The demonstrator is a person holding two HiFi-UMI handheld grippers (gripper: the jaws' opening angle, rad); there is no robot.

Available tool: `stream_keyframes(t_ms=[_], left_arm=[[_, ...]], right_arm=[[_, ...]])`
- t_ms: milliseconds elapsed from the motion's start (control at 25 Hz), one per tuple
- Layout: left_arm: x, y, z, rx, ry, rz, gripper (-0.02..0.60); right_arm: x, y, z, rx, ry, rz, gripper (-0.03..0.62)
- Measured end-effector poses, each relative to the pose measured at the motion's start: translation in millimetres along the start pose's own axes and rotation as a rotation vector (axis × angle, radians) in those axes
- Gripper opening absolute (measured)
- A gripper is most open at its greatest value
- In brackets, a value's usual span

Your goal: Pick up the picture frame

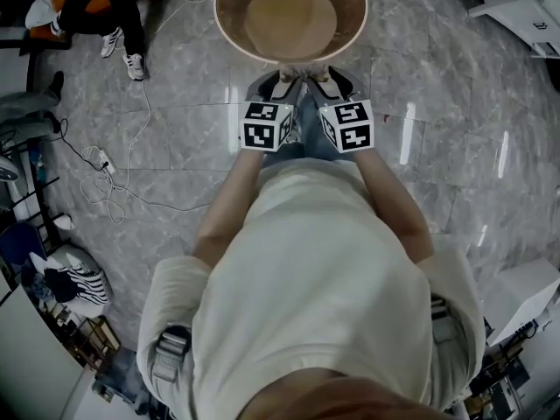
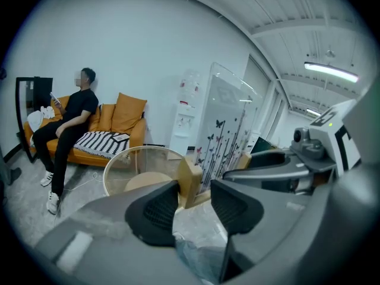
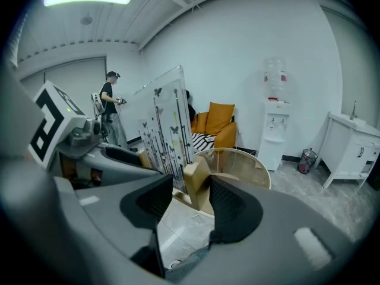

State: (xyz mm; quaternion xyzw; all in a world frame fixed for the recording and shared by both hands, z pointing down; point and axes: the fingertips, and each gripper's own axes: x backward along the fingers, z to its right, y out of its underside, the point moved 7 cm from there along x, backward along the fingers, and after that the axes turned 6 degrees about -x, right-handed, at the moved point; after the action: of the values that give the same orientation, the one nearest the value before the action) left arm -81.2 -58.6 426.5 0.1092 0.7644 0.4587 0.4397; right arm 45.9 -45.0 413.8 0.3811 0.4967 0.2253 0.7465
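The picture frame [image 2: 228, 129] is a clear sheet printed with black butterflies and stems, standing in pale wooden end blocks [image 2: 190, 180]. It hangs in the air between both grippers, over the floor in front of my feet. My left gripper [image 2: 193, 193] is shut on one block. My right gripper [image 3: 191, 195] is shut on the other block [image 3: 198, 180], the clear sheet [image 3: 163, 117] rising to its left. Each gripper sees the other across the frame: right gripper [image 2: 279, 171], left gripper [image 3: 113, 153]. In the head view only the marker cubes of the left gripper [image 1: 269, 122] and right gripper [image 1: 347, 122] show; the frame is hidden.
A round glass table [image 1: 290, 16] stands just ahead of my feet. An orange sofa [image 2: 113, 123] with a seated person [image 2: 68, 123] is beyond it, beside a water dispenser [image 3: 274, 129]. A white cabinet [image 3: 350, 147] stands right. A cable [image 1: 114, 191] trails on the floor left.
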Motion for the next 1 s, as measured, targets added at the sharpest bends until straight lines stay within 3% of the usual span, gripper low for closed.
stream_keyframes(t_ms=[1000], left_arm=[[58.0,-17.8,0.2,-0.058,-0.018,0.065,0.173]], right_arm=[[34.8,-23.6,-42.6,0.066,-0.026,0.096,0.176]])
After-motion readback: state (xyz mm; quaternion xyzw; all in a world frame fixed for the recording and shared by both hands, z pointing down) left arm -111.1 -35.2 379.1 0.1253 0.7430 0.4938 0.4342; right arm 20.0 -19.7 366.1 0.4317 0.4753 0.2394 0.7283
